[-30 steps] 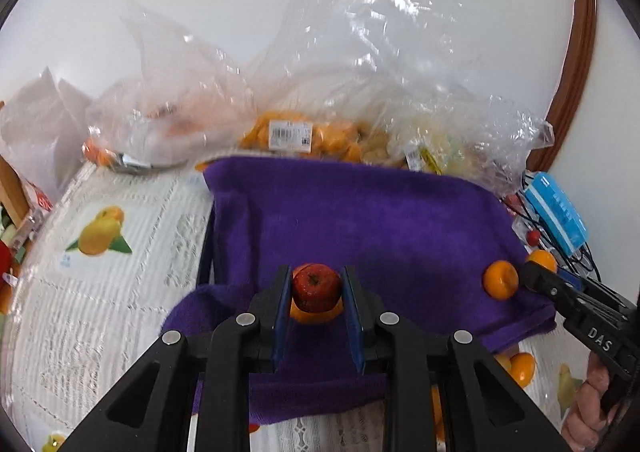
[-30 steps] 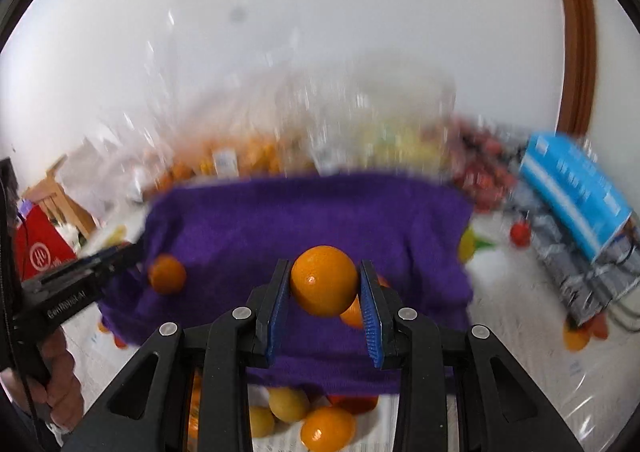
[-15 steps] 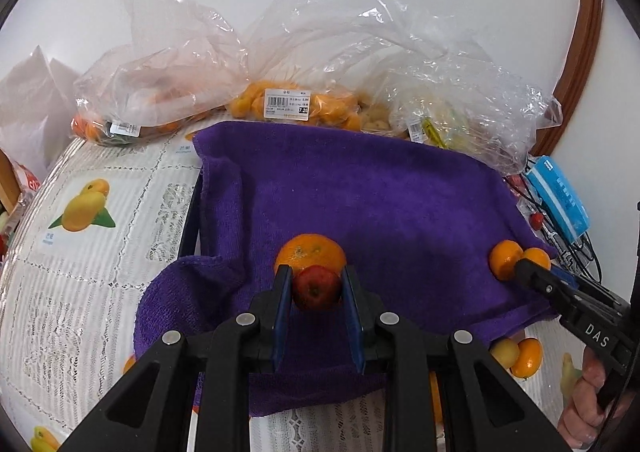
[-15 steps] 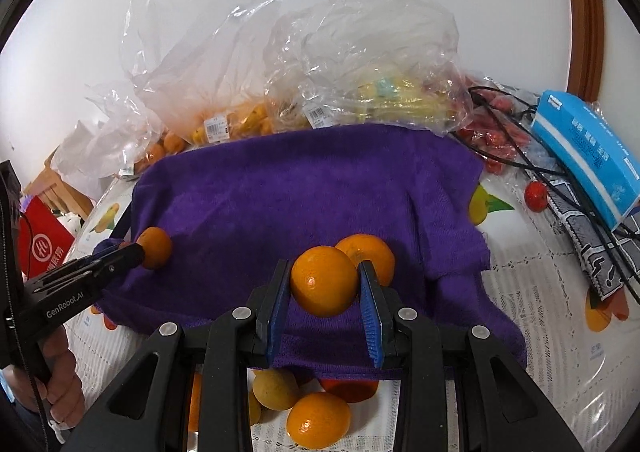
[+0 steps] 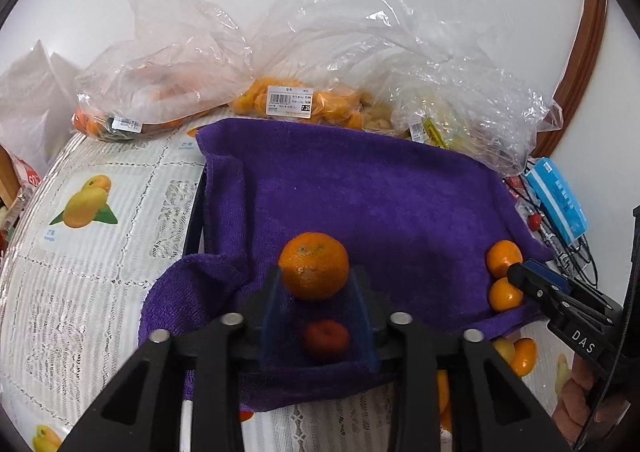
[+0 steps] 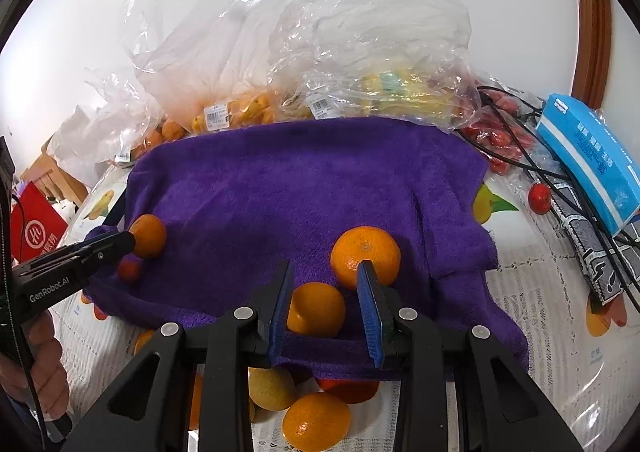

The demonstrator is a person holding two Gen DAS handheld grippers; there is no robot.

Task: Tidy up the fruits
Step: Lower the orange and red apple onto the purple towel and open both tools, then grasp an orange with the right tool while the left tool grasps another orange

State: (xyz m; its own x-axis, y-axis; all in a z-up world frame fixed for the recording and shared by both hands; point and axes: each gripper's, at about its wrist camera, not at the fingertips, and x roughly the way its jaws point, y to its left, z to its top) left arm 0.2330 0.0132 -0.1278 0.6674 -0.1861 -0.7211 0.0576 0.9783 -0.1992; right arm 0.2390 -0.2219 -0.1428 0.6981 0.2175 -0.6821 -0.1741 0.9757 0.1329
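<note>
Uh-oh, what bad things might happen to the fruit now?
The orange between the right gripper's open fingers sits near the purple towel's front edge, so it might roll off. The small red fruit lies loose inside the open left gripper, which may nudge it when pulling back.

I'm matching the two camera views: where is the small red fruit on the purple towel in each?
Left wrist view: bottom centre, small red fruit just below a big orange.
Right wrist view: far left, at the purple towel edge.
Shared landmark: the blue box on the right.
</note>
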